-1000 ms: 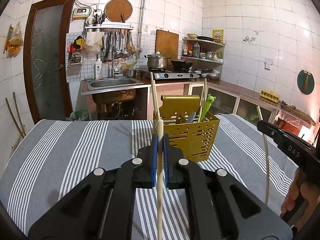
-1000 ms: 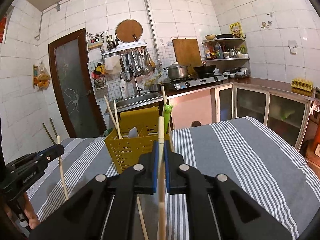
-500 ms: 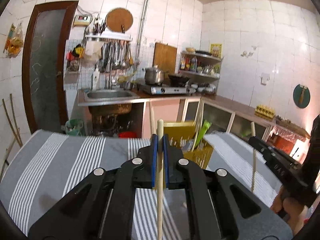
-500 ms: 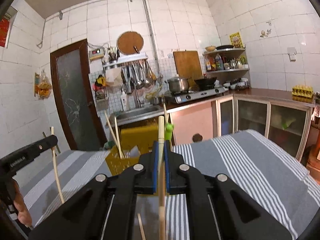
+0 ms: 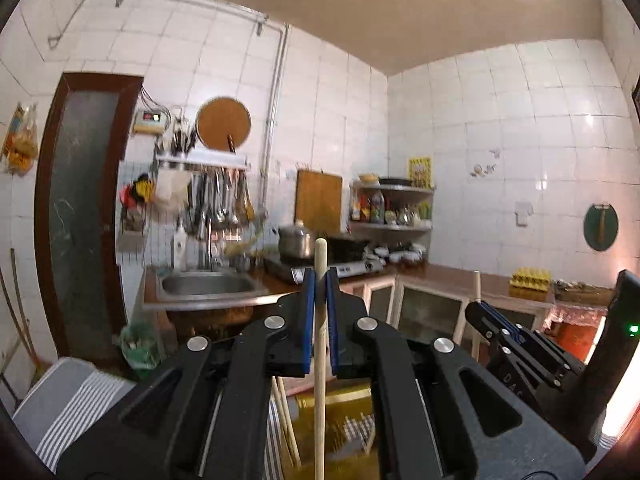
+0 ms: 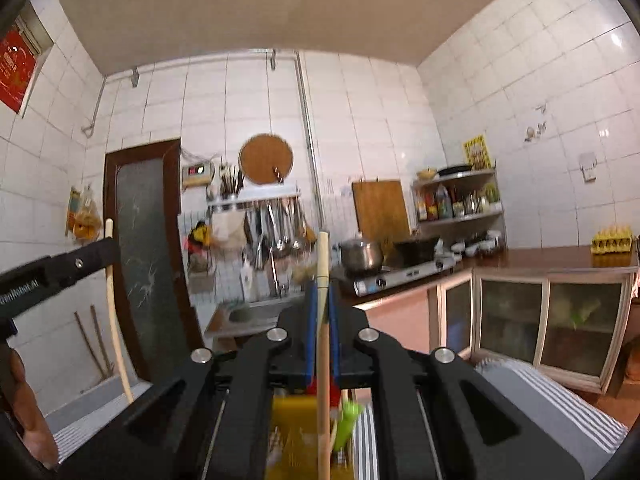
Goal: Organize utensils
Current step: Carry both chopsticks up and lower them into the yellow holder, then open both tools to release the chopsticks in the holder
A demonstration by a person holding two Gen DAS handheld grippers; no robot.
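Note:
My left gripper (image 5: 320, 284) is shut on a pale wooden chopstick (image 5: 319, 360) that stands upright between its blue pads. Below it, between the gripper's arms, I glimpse the yellow perforated utensil basket (image 5: 336, 400) with other chopsticks (image 5: 286, 420) in it. My right gripper (image 6: 323, 296) is shut on a second upright chopstick (image 6: 323, 380), above the same basket (image 6: 288, 420), where a green utensil (image 6: 348, 420) sticks up. Each view shows the other gripper off to the side: the right gripper (image 5: 500, 332) and the left gripper (image 6: 64, 270), which holds its chopstick (image 6: 114, 320).
The grey striped tablecloth (image 5: 72, 412) shows only at the low corners, also the tablecloth (image 6: 540, 400). Behind stand a sink (image 5: 208, 286), a stove with a pot (image 6: 360, 256), glass-fronted cabinets (image 6: 552, 320) and a dark door (image 5: 80, 216). A hand (image 6: 20, 400) is at the left edge.
Both grippers have risen with their chopsticks held. The basket has slid from mid-frame to the bottom of both views, and most of the table has dropped out of sight.

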